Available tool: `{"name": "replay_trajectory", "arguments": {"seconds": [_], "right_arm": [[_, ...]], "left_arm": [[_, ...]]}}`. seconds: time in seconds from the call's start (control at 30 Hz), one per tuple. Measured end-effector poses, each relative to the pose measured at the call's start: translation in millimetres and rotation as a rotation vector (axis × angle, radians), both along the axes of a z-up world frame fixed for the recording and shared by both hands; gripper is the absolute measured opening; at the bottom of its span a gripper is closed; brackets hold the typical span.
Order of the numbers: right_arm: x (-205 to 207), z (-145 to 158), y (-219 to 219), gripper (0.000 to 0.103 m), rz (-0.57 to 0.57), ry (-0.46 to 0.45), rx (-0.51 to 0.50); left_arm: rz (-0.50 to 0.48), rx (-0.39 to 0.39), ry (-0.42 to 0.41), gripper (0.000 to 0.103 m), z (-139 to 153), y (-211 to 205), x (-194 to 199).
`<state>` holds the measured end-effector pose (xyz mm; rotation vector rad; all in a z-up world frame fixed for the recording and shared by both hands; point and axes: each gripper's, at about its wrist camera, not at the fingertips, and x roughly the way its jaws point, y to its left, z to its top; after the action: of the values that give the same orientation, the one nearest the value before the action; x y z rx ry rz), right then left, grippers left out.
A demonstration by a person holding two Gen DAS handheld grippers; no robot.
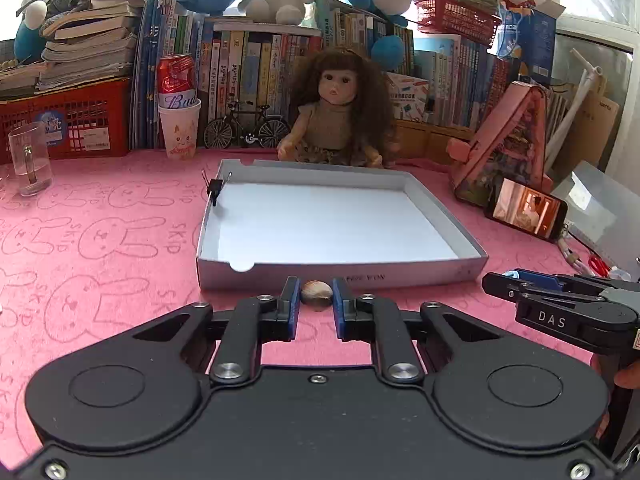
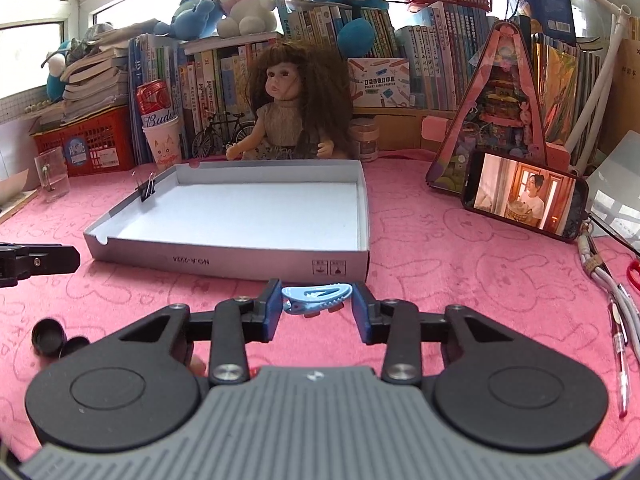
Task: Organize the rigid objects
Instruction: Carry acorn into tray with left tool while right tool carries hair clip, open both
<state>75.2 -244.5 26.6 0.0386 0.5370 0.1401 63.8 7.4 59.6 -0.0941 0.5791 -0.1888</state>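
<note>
My left gripper [image 1: 316, 294] is shut on a small brown and cream seashell [image 1: 316, 294], held just in front of the near wall of a shallow grey box lid [image 1: 344, 276] with a white floor. My right gripper [image 2: 317, 298] is shut on a light blue hair clip [image 2: 316, 297], lying crosswise between the blue pads, in front of the same box lid [image 2: 224, 265]. A black binder clip [image 1: 215, 191] [image 2: 146, 190] is clamped on the lid's left wall. The right gripper's fingers [image 1: 560, 300] show at the right of the left wrist view.
A doll [image 1: 336, 112] sits behind the lid, in front of a row of books. A phone [image 2: 524, 200] leans at the right, a glass [image 1: 30, 160] and a paper cup [image 1: 180, 128] stand at the left. Black caps [image 2: 50, 336] lie near left; pens [image 2: 620, 344] and cables far right.
</note>
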Motion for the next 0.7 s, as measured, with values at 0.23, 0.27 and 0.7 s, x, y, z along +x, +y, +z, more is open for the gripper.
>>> {"name": "replay_trajectory", "arguments": {"seconds": [0.23,0.27,0.7], "right_arm": [[59.9,6.3,9.3,0.043,0.006,0.056,0.041],[67.6,5.3,11.4,0.043,0.006,0.065,0.041],[116.3,-11.8,40.9,0.043,0.004,0.152,-0.044]], "left_arm": [[0.039,-0.009,0.063,0.016,0.6,-3.4,71.9],[0.045,-0.006,0.071,0.016,-1.0,-4.3,81.7],[0.106,0.047,0.157,0.016,-37.5,-14.2,154.7]]}}
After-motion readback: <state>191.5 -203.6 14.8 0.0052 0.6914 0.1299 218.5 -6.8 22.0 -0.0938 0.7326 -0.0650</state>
